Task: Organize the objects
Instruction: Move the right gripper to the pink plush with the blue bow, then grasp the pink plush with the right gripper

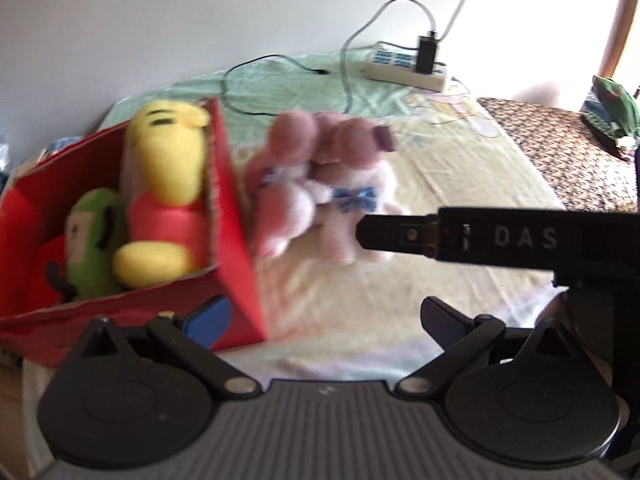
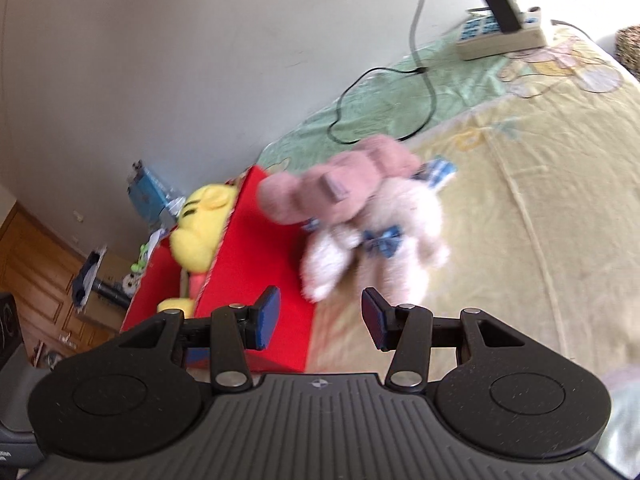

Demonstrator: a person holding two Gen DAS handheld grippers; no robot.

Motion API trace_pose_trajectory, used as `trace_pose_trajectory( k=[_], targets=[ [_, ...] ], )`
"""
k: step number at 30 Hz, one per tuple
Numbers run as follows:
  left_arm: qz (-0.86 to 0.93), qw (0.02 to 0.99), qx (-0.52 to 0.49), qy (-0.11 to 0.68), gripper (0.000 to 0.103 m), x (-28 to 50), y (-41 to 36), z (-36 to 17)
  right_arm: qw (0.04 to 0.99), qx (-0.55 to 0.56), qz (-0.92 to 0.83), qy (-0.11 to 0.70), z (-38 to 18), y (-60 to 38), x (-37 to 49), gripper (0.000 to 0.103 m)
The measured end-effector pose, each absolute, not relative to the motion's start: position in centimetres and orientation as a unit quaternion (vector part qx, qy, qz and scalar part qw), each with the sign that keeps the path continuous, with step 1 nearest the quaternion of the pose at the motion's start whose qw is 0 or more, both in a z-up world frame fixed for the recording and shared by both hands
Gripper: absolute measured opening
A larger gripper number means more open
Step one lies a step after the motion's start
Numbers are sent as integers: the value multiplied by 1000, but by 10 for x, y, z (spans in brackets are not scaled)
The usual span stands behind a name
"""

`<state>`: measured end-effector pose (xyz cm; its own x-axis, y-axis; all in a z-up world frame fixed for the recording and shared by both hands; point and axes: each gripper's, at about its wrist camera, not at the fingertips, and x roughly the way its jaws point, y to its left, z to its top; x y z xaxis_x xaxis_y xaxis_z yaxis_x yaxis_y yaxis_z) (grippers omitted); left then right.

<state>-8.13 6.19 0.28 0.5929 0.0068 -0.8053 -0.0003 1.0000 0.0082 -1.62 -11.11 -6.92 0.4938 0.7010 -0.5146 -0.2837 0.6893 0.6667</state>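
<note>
A pale pink plush rabbit with darker pink ears and blue checked bows is being seen lying on a yellow and green printed bed cover, just beside the outer wall of a red cardboard box. In the right wrist view the rabbit is lying ahead of and slightly above the right gripper, whose jaws are being held apart with nothing between the blue pads; no pad is touching the plush, though its lower end is coming close to the gap.

In the left wrist view the left gripper is likewise being held released, its fingers spread wide and empty, with the same rabbit lying further ahead, right of the box. A black finger of the other gripper, lettered "DAS", is being seen reaching in from the right, its tip next to the rabbit; contact cannot be told because of blur.

Inside the box a yellow plush bear in a red shirt and a small green plush figure are being kept. A white power strip with a black plug is lying far back on the cover.
</note>
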Motion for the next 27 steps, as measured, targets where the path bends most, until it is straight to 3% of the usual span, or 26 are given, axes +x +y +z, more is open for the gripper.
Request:
trace_pose_trajectory(
  k=[11,27],
  targets=[
    [-33,908,-21,417,100,-48,47,4,802,348,269,404,-75,-148,32,49],
    [-17,946,-34,323,100,1,80,43,734,429,278,446,-102,-123,122,49]
  ],
)
